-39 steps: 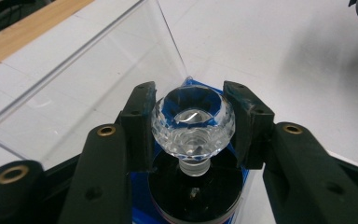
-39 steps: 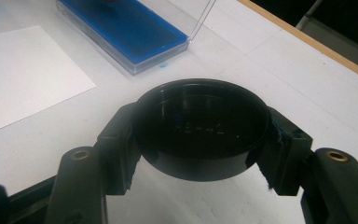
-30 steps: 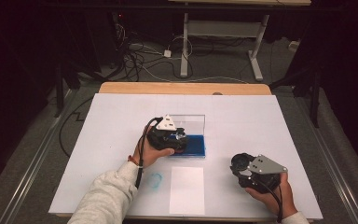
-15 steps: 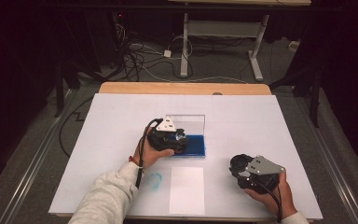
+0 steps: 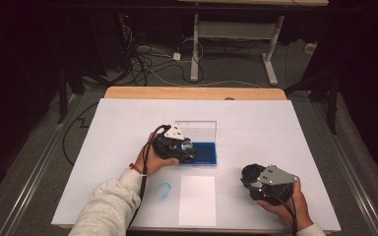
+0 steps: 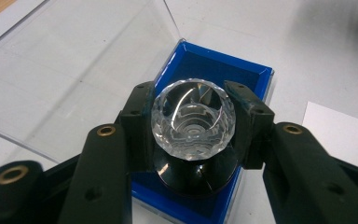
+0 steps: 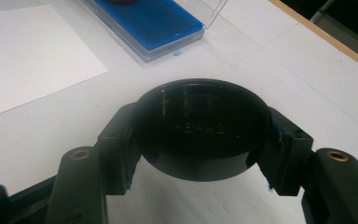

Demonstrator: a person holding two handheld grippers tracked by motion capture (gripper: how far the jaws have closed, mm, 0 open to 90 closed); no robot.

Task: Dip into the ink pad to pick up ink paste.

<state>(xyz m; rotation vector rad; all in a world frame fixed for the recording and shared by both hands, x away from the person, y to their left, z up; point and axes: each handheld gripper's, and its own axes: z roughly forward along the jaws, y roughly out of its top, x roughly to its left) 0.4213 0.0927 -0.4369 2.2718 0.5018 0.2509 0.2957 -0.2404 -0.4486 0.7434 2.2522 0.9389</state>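
Stamp (image 6: 193,120) with faceted clear top clamped in left gripper (image 6: 193,126) over blue ink pad (image 6: 242,77); right gripper (image 7: 200,133) grips black round cap (image 7: 200,128) above table (image 5: 275,123).

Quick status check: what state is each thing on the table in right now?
Left tool: shut on the stamp.
Stamp: upright, its black base on the blue pad.
Ink pad case: open, clear lid raised.
Right tool: shut on the black cap.
Black cap: off the stamp, hollow side up.
White paper: flat, unstamped.
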